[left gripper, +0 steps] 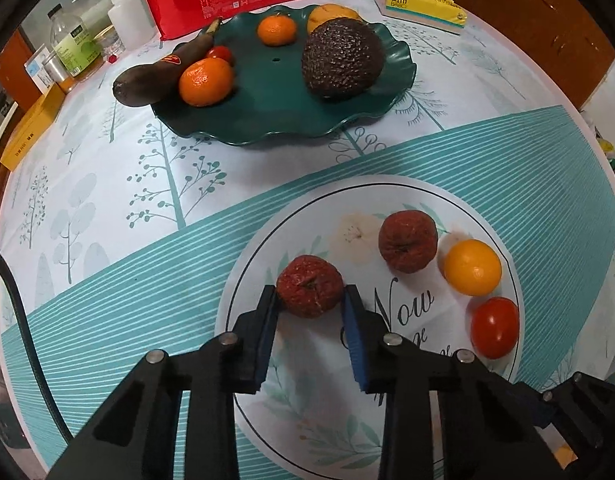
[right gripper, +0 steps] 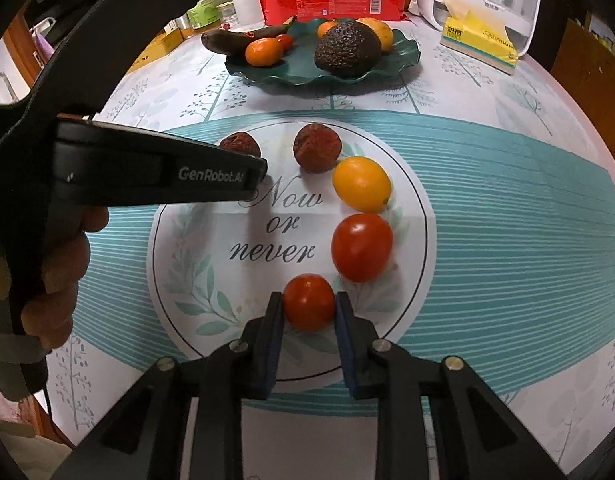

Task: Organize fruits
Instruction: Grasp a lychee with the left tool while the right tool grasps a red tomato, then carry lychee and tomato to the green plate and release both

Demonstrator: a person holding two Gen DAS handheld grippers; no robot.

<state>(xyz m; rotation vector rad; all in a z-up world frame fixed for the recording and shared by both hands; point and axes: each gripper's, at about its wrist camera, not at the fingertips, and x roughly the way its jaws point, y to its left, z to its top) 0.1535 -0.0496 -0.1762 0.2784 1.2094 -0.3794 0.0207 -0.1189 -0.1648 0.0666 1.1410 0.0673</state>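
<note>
Five small fruits sit in an arc on the round printed mat (right gripper: 211,280) — others remain on the green plate (left gripper: 267,120). The left gripper (left gripper: 310,300) clasps a wrinkled red fruit (left gripper: 310,285), and the right gripper (right gripper: 308,305) pinches a small tomato (right gripper: 308,300) — both fruits on the mat.

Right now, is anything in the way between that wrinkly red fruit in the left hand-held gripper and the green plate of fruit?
Nothing visible. The left hand-held gripper holds the wrinkled red fruit, and only bare tablecloth lies between it and the green plate.

Tomatoes: three (right gripper: 308,302) (right gripper: 362,247) (right gripper: 284,41); tangerines: two (left gripper: 205,81) (left gripper: 276,30); wrinkled fruits: two (left gripper: 310,286) (left gripper: 408,240) (one avocado (left gripper: 341,63)).
</note>
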